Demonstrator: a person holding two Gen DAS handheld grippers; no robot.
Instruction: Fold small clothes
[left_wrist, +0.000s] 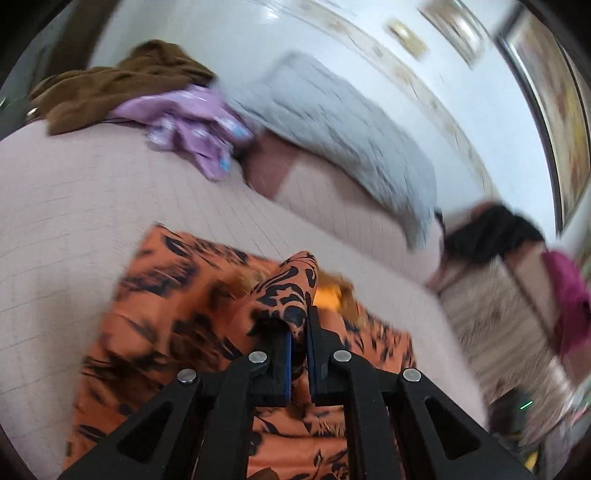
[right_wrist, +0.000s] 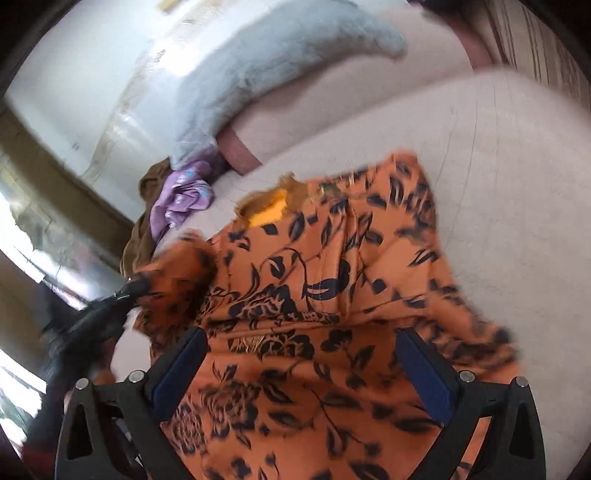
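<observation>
An orange garment with a black leaf print (right_wrist: 332, 280) lies spread on a pale pink quilted bed (left_wrist: 92, 206). The left gripper (left_wrist: 299, 325) pinches a raised fold of it; the right gripper (right_wrist: 299, 354) hovers above, jaws wide and empty. Beyond lie a grey pillow (left_wrist: 332, 122), lilac cloth (left_wrist: 192, 125) and brown cloth (left_wrist: 110, 81).

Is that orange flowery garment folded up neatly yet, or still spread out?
Mostly spread, not neatly folded: the orange garment lies open across the bed, one bunched edge pinched in the shut left gripper.
</observation>
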